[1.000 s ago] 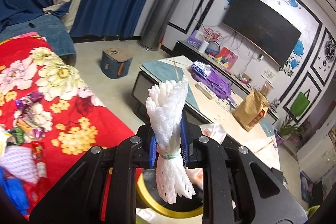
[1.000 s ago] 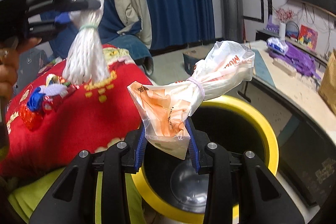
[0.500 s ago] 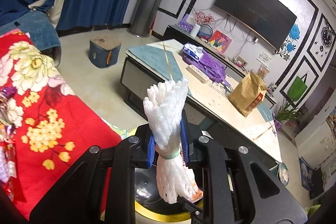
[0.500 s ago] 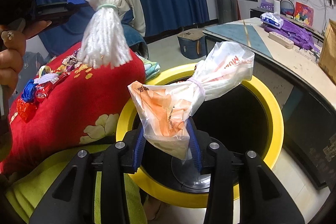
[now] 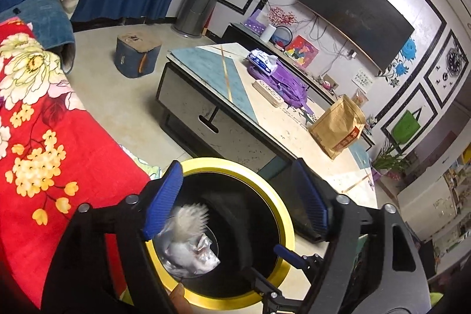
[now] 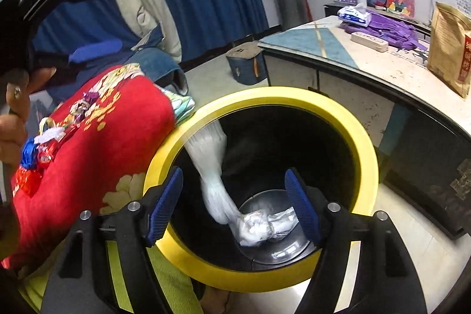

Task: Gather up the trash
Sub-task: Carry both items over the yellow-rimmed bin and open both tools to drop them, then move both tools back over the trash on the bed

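A black bin with a yellow rim stands right below both grippers. My left gripper hovers over the bin's mouth with its jaws opening and nothing between the blue pads. A white foam net is falling, blurred, inside the bin. My right gripper is also above the bin, jaws opening, with nothing pressed between them. The tied plastic bag lies crumpled on the bin's bottom. In the right wrist view the left gripper shows at the upper left, held by a hand.
A red floral blanket with several candy wrappers lies left of the bin. A coffee table on the right carries a brown paper bag and purple cloth. A blue box sits on the floor beyond.
Both grippers have sunk over the bin and opened. The foam net has left the left gripper and the plastic bag the right; both have dropped into the bin.
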